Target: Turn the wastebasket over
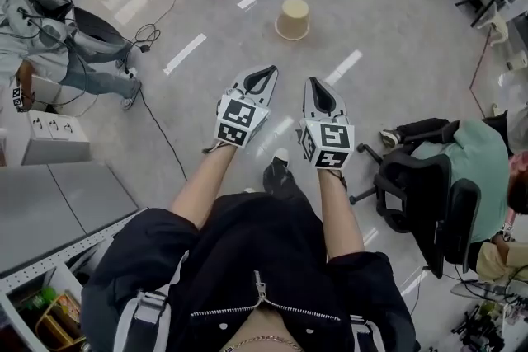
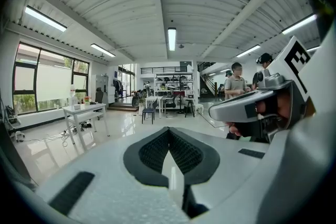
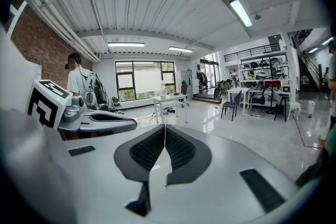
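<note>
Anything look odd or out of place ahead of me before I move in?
The wastebasket stands alone on the open floor and appears to be upside down: its wider rim is on the floor and the narrower, closed end faces up. Nothing looks spilled or damaged around it.

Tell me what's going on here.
A person holds out two tongs side by side over the floor. The left tongs and right tongs are both shut and empty. The beige wastebasket stands on the floor ahead of them, not yet touched.
</note>
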The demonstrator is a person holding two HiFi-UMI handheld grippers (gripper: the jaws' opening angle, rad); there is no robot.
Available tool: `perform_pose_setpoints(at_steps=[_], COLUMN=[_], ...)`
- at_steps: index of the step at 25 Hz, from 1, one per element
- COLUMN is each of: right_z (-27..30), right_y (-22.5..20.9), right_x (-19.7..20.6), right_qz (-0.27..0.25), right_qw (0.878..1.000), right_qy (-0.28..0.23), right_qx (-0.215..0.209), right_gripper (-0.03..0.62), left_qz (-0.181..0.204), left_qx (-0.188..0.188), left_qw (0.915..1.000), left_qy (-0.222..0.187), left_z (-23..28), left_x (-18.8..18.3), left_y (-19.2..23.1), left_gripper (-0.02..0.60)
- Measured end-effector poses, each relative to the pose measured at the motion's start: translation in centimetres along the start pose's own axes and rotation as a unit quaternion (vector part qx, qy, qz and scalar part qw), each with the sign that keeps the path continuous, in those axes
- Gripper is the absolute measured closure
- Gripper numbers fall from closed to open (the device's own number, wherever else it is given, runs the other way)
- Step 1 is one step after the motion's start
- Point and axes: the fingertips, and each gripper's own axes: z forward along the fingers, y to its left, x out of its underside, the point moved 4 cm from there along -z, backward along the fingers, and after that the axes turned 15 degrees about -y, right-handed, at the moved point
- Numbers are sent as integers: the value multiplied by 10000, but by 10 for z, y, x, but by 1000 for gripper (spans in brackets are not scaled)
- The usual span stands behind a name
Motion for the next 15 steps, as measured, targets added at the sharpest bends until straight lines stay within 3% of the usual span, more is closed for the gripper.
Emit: perform_pose_setpoints(at_steps=[7, 15], right_z=[47, 82], right_y=[-54, -78], right_x=[0, 0], right_qz=[41, 151], right_qw=[9998, 9992], right_qy=[27, 89], right_qx=[-196, -355], right_gripper=[583, 583], left_qz=[84, 103], left_qx=[-208, -370], left_qw=[9997, 9992], left_qy=[24, 51], left_z=[63, 100], left_x=[1, -5], left_y=[15, 31], left_gripper=[577, 577])
